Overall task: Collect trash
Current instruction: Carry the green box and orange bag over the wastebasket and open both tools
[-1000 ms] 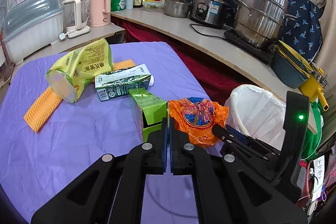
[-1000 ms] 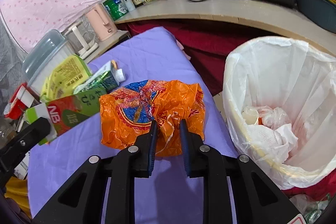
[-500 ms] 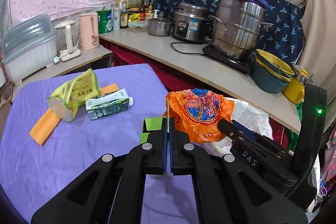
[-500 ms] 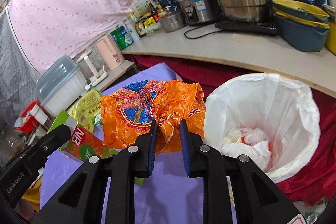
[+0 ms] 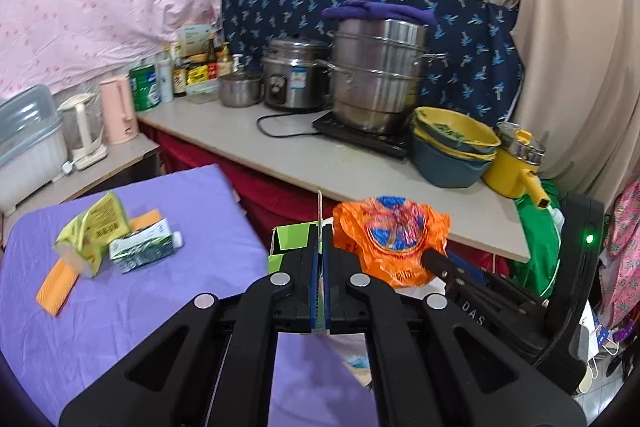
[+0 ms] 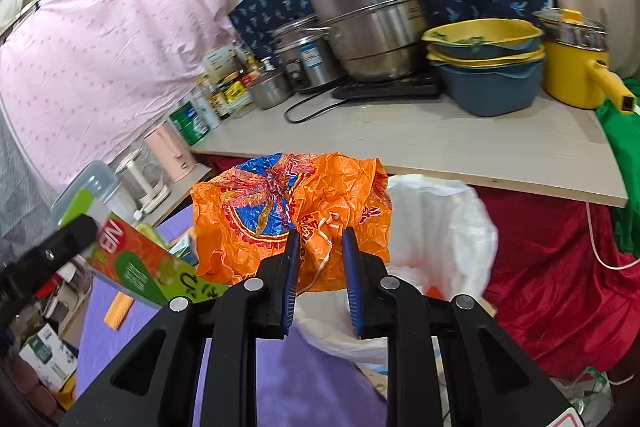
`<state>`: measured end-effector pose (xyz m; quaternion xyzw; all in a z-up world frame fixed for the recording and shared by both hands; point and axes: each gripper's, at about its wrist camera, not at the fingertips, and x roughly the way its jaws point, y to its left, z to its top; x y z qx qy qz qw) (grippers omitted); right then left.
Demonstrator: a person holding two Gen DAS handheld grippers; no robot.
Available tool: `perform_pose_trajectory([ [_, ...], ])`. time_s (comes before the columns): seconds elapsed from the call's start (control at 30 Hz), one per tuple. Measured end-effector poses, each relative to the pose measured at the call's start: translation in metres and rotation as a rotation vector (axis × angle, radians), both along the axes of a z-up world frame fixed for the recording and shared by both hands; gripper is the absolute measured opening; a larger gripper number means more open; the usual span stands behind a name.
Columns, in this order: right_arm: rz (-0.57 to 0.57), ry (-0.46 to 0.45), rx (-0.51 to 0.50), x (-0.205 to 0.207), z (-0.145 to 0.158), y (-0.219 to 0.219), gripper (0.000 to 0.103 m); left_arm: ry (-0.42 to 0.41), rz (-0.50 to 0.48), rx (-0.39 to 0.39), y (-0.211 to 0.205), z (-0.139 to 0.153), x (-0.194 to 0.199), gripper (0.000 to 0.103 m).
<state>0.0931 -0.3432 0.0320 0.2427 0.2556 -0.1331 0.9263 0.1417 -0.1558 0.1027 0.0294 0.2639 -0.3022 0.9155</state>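
My right gripper (image 6: 319, 239) is shut on a crumpled orange plastic bag (image 6: 256, 219), which hangs in the air in front of the white-lined trash bin (image 6: 444, 227). The same orange bag (image 5: 388, 239) shows at centre right in the left wrist view. My left gripper (image 5: 320, 231) is shut on a flap of a green carton (image 5: 290, 237), held up off the purple table; the green carton (image 6: 140, 263) appears at the left of the right wrist view. A yellow snack bag (image 5: 94, 231) and a green-white carton (image 5: 142, 249) lie on the purple table (image 5: 160, 307).
An orange cloth (image 5: 56, 285) lies under the yellow bag. A counter (image 5: 320, 155) behind carries steel pots (image 5: 376, 75), a rice cooker (image 5: 294, 77), stacked basins (image 5: 452, 151), a yellow pot (image 5: 516, 163), bottles and kettles (image 5: 118, 115). Red cloth (image 6: 560, 287) hangs below the counter.
Both grippers rose off the table with their loads and swung right: the orange bag now hangs in front of the bin, the green carton is in the air, and the table litter looks farther off.
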Motion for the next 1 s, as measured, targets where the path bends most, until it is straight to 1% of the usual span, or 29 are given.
perform_pose_trajectory([
  [0.13, -0.054, 0.003, 0.006, -0.016, -0.003, -0.026, 0.02, -0.006, -0.048, -0.011, -0.027, 0.004, -0.001, 0.001],
  [0.3, -0.107, 0.011, 0.014, -0.03, -0.009, -0.051, 0.02, 0.035, -0.104, -0.035, -0.06, -0.005, 0.007, 0.001],
  [0.4, -0.13, 0.019, 0.019, -0.036, -0.015, -0.063, 0.02, 0.067, -0.12, -0.038, -0.074, -0.015, 0.013, 0.001],
  [0.5, -0.143, 0.026, 0.029, -0.04, -0.022, -0.071, 0.02, 0.088, -0.116, -0.021, -0.085, -0.027, 0.019, 0.002],
  [0.6, -0.145, 0.033, 0.035, -0.041, -0.028, -0.076, 0.02, 0.081, -0.105, -0.008, -0.09, -0.033, 0.021, 0.002],
  [0.63, -0.144, 0.035, 0.036, -0.04, -0.029, -0.076, 0.02, 0.077, -0.1, -0.003, -0.092, -0.034, 0.022, 0.005],
  [0.67, -0.142, 0.036, 0.036, -0.039, -0.031, -0.076, 0.02, 0.074, -0.095, 0.004, -0.092, -0.035, 0.024, 0.017],
  [0.7, -0.14, 0.037, 0.037, -0.038, -0.032, -0.075, 0.02, 0.073, -0.094, 0.007, -0.093, -0.036, 0.025, 0.025],
  [0.73, -0.136, 0.038, 0.038, -0.037, -0.033, -0.075, 0.02, 0.07, -0.085, 0.004, -0.091, -0.035, 0.027, 0.038],
  [0.77, -0.132, 0.039, 0.037, -0.034, -0.034, -0.074, 0.02, 0.064, -0.072, 0.001, -0.089, -0.035, 0.028, 0.044],
  [1.0, -0.098, 0.039, 0.029, -0.018, -0.034, -0.066, 0.021, 0.058, -0.018, 0.009, -0.072, -0.035, 0.037, 0.047],
])
